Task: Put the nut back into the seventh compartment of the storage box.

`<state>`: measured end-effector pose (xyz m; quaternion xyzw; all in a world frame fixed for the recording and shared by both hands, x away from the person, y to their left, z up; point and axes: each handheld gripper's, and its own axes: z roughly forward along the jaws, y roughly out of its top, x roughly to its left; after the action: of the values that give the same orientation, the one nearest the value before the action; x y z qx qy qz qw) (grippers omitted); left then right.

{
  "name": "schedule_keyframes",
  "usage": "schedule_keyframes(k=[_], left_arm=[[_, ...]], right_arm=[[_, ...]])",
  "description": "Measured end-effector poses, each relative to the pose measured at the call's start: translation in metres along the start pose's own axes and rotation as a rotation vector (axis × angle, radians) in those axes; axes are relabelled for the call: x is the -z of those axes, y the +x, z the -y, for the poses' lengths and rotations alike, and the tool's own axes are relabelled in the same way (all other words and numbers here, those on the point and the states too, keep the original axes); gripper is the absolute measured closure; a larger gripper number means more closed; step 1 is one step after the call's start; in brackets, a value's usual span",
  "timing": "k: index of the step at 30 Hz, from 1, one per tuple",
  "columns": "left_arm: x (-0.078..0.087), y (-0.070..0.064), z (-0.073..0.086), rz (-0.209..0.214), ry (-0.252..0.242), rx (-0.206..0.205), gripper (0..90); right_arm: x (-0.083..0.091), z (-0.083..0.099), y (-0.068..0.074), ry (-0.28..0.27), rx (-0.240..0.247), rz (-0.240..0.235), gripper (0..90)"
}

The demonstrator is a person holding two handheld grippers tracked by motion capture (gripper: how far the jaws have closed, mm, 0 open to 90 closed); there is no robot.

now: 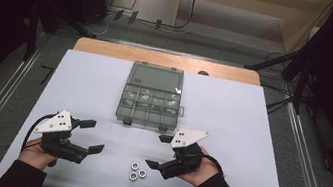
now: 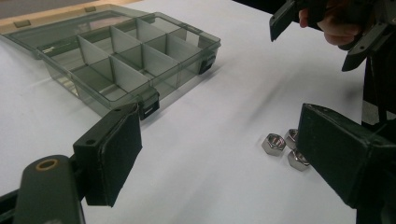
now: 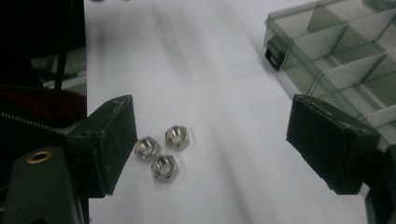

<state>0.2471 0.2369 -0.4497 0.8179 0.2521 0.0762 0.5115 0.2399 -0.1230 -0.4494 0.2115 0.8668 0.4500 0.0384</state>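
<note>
Between both open tongs, three shiny hex nuts (image 1: 137, 171), clustered, touching.

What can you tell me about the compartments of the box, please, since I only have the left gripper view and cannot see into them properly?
Observer: In the high view, the organizer box lies open, and small pale items sit in its row of compartments nearest the lid; I cannot tell what they are.
Operator: Thank you. How many nuts are there? One seems half hidden behind my jaw.
Observer: Three nuts, plain in the right gripper view, clustered together on the white table.
Operator: And is the right gripper open?
Observer: Yes, the right gripper has its jaws wide apart and holds nothing.
</note>
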Motion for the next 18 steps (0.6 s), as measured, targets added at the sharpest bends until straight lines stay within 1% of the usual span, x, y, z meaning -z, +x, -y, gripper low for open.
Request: schedule_keyframes(k=[1,2,4,5,6,7,9,11,13,14,15,16,17,18], left_arm=[[0.0,0.0,0.0,0.0,0.002,-0.003,14.7],[0.0,0.0,0.0,0.0,0.003,-0.001,14.7],[0.0,0.0,0.0,-0.001,0.006,0.002,14.7],[0.0,0.0,0.0,-0.002,0.008,0.0,14.7],[0.0,0.0,0.0,-0.002,0.009,0.001,14.7],[0.0,0.0,0.0,-0.004,0.017,-0.001,14.7],[0.0,0.0,0.0,-0.005,0.02,-0.001,14.7],[-0.001,0.0,0.0,-0.003,0.021,-0.001,14.7],[-0.001,0.0,0.001,-0.001,0.013,0.0,14.7],[-0.001,0.0,0.001,-0.002,0.013,0.001,14.7],[-0.001,0.0,0.001,-0.003,0.019,-0.001,14.7],[-0.001,0.0,0.001,-0.002,0.019,0.001,14.7],[-0.001,0.0,0.001,-0.002,0.02,0.002,14.7],[-0.001,0.0,0.001,-0.002,0.022,0.003,14.7]], right_arm=[[-0.001,-0.001,0.0,0.021,-0.002,-0.001,17.2],[-0.001,-0.001,-0.001,0.035,0.007,-0.005,17.7],[-0.002,-0.002,-0.002,0.057,0.013,-0.007,20.6],[-0.002,-0.004,-0.002,0.078,0.016,-0.011,22.2],[-0.002,-0.004,-0.002,0.078,0.016,-0.011,22.2],[-0.003,-0.005,-0.003,0.095,0.033,-0.014,22.9],[-0.003,-0.007,-0.001,0.132,0.057,0.004,24.1],[-0.006,-0.01,0.002,0.179,0.099,-0.004,25.0],[-0.007,-0.01,0.002,0.182,0.101,-0.007,25.1],[-0.008,-0.011,0.003,0.192,0.093,-0.017,25.3],[-0.01,-0.011,0.002,0.198,0.098,-0.021,25.8],[-0.011,-0.011,0.002,0.211,0.098,-0.025,26.3],[-0.013,-0.012,0.002,0.249,0.103,-0.032,26.9],[-0.013,-0.012,0.002,0.249,0.103,-0.032,26.9]])
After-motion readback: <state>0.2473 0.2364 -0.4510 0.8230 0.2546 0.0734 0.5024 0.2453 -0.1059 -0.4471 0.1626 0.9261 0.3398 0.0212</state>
